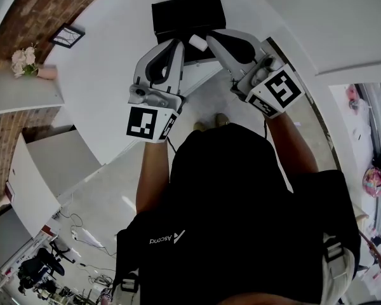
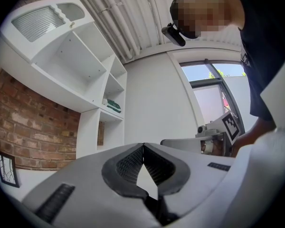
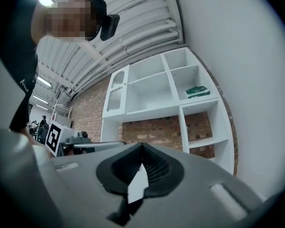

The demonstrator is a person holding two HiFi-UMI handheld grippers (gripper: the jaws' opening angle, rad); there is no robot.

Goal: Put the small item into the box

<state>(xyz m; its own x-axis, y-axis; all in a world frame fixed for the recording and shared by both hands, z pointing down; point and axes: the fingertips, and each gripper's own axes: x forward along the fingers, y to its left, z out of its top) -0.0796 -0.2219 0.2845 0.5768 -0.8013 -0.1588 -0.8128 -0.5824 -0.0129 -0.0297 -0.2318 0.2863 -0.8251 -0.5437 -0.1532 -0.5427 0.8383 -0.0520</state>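
- Firstly, the head view: the right tool point(image 1: 211, 38) is closed, and the small white item point(image 1: 198, 42) sits at its very tip, seemingly pinched there, against the near edge of the black box point(image 1: 187, 14).
- The left tool point(image 1: 177, 44) is closed on nothing and is just short of the box's near-left corner.
- To do this step well, I judge the item should go on until it is over the middle of the box. It should then be lowered inside, and only then should the jaws part, slowly.
- A hold so close to the tip could let the item slip. I cannot tell whether the box is open on top.
- The box stands on a white curved worktop point(image 1: 108, 75). Well to the left of the box are a picture frame point(image 1: 66, 35), flowers point(image 1: 23, 61) and a brick wall point(image 1: 44, 5).
- Next, the left gripper view: the jaw tips meet, and only pale wall shows through the gap behind them. White shelves point(image 2: 80, 65) and a window point(image 2: 213, 94) are in sight; the box is not.
- Lastly, the right gripper view: the pads close on a white wedge, which I take for the item. Beyond them are more shelves and brick, and again the box does not show.
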